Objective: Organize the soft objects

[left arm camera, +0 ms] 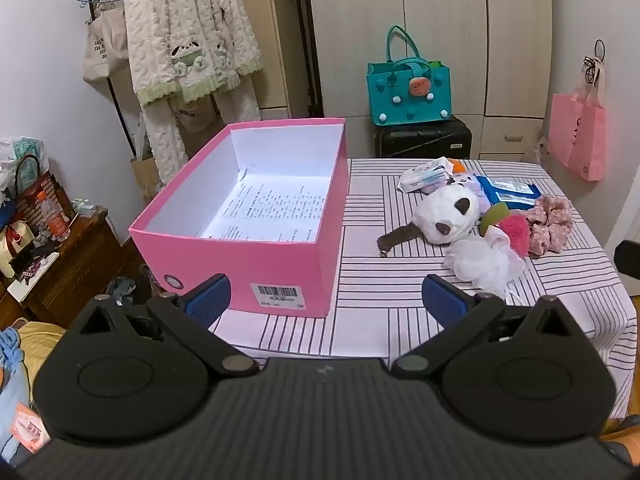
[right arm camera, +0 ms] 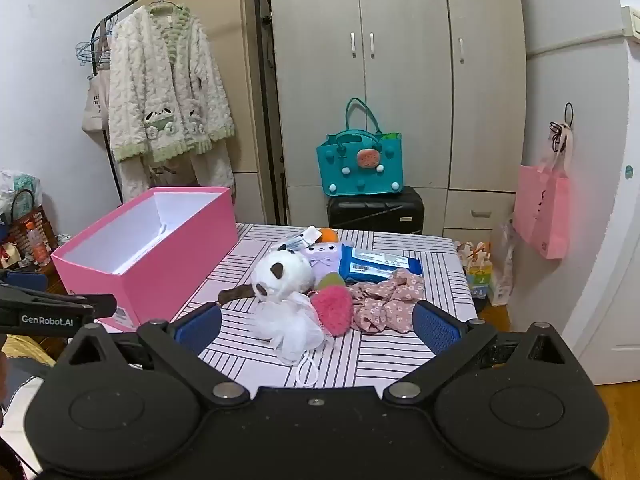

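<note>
Nothing looks sorted yet. The pink box (left arm camera: 240,216) at centre-left of the left wrist view holds only a printed sheet on its floor. The soft things sit heaped at the right of that frame on the striped counter (left arm camera: 368,312): a white panda plush (left arm camera: 448,212), a white mesh pouf (left arm camera: 486,266), a pink fuzzy piece (left arm camera: 514,230) and a floral scrunchie (left arm camera: 550,224), touching one another. The left claw (left arm camera: 326,300) and right claw (right arm camera: 316,326) both stand spread wide and empty, so every item remains to be moved.
</note>
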The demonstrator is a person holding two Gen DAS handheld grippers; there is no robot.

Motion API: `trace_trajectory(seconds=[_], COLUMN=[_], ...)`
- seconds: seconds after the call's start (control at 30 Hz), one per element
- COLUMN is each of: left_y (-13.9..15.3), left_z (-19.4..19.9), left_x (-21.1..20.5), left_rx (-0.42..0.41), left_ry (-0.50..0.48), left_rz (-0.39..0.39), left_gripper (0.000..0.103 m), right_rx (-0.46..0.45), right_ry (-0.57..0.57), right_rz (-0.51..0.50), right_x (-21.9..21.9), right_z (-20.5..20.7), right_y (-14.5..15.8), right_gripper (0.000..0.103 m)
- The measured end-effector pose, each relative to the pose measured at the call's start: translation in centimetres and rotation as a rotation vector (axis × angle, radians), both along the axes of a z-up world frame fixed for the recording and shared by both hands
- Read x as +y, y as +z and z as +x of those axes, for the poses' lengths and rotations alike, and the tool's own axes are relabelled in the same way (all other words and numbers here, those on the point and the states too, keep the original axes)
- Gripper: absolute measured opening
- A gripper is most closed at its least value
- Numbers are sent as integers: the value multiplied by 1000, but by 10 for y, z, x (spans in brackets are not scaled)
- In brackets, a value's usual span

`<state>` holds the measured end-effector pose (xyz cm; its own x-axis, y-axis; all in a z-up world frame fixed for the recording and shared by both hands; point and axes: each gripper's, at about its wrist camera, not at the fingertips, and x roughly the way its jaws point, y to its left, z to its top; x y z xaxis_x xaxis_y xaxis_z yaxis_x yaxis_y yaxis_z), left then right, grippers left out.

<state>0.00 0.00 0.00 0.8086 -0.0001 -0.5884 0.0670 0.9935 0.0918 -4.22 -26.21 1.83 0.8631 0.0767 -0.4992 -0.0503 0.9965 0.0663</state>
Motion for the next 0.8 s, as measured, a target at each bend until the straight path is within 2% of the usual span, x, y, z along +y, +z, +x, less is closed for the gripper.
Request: trace_trajectory(seconds=[0.57, 0.8], left_y=[-5, -5], left_z=[1, -4], left_x=[-6, -5], left_rx=[18, -8], left_ry=[-24, -24], left_rz=[8, 0], left_gripper=[103, 103], right_rx=[-14, -15], right_ry=[-7, -4], right_rz=[-12, -17], right_x=[-3, -1], right_z=[-9, -10], right_y=[-4, -6], right_gripper=[103, 103])
